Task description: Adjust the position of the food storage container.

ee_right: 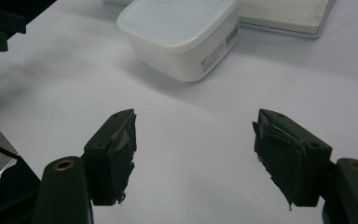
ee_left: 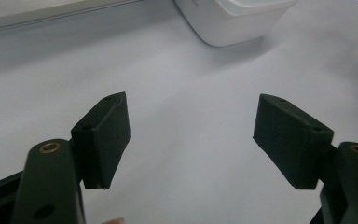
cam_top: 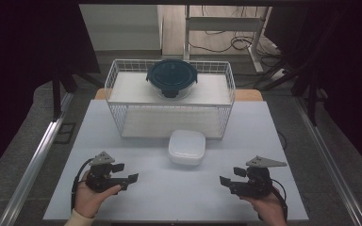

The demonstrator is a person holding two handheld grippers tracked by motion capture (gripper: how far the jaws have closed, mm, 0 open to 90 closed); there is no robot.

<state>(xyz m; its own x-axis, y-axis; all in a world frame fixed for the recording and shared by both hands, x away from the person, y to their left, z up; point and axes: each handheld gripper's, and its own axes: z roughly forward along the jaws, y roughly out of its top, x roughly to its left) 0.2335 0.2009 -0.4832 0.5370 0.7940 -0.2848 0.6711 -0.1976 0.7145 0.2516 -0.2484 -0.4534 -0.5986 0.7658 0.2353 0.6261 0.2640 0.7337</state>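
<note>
Nothing's started yet: your left gripper (cam_top: 127, 173) & right gripper (cam_top: 231, 178) sit low in frame, jaws wide apart, empty. White box (cam_top: 187, 147) waits at center, untouched, lid on. Grab still ahead.

White lidded container (cam_top: 186, 147) with a small printed label; pale grey-white table (cam_top: 169, 188). White wire basket (cam_top: 122, 94); dark teal round lid (cam_top: 171, 75). My jaws are black, with brass-coloured screws.
</note>
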